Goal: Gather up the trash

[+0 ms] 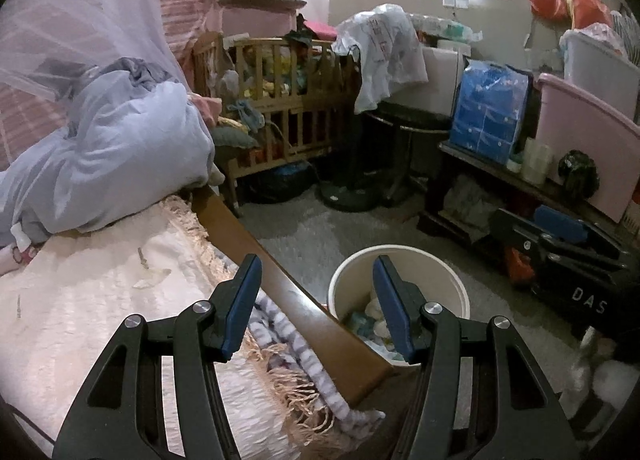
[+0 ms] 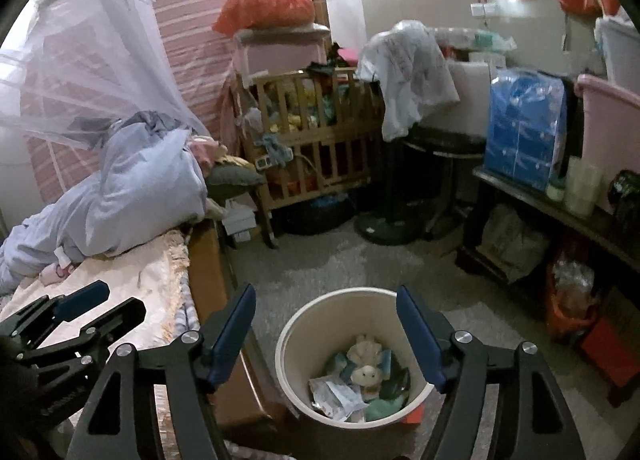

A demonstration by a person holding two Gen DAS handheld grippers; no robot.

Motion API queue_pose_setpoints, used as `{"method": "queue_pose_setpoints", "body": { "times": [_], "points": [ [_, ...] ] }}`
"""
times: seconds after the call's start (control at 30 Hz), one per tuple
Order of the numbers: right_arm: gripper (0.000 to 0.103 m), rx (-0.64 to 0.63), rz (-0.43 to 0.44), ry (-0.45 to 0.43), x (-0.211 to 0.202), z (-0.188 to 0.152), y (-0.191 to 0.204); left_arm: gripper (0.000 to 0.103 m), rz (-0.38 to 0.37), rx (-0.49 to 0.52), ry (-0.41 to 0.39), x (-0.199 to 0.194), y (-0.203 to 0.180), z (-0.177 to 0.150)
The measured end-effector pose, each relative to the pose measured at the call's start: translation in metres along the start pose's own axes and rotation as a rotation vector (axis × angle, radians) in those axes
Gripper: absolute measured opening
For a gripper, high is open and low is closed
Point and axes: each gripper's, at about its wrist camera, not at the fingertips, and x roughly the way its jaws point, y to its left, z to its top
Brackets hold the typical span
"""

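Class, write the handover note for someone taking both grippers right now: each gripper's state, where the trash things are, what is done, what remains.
Left gripper: open, empty, over the bed edge beside the bin.
Right gripper: open, empty, above the trash bin.
Bin stands on the floor by the bed; it already holds crumpled wrappers and paper.
Done: some trash is in the bin.
Left: small scraps lie on the bedspread, possibly trash; check and collect them. Neither gripper carries anything.
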Motion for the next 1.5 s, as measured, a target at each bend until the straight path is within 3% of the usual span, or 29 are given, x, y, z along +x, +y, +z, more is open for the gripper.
{"method": "queue_pose_setpoints", "body": {
  "times": [0.2, 1.5],
  "points": [
    [0.082, -0.010, 0.007, -0.031, -0.014, 0.004, 0.009, 0.057, 0.001, -0.021, -0.026, -0.013, 0.009, 0.003],
    [0.084, -0.044, 0.001, 0.002, -0.012, -0.004, 0.018, 0.057, -0.018, -0.081, -0.006, -0.009, 0.018, 0.004]
  ]
}}
